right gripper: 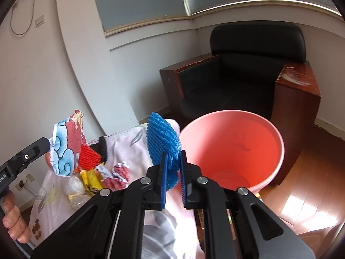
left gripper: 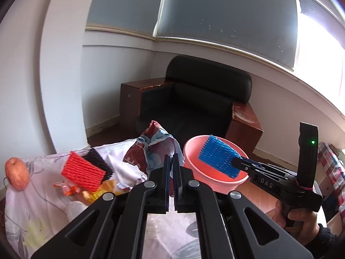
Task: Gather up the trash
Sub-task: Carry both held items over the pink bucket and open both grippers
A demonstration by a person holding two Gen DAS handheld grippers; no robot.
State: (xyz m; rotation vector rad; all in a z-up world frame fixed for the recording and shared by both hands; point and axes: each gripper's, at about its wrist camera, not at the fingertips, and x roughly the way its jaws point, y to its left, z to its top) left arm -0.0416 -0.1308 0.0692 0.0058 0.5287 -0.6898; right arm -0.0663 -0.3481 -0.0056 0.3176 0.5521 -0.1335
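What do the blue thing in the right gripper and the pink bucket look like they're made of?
The blue piece looks like soft foam netting, the kind wrapped around fruit: it has an open ribbed mesh and squashes between the jaws. The pink bucket appears to be moulded plastic, with smooth, slightly glossy walls and a thin rolled rim.

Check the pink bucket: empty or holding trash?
Empty: the pink bucket shows bare walls and floor. The blue foam net is outside it, in the right tongs.
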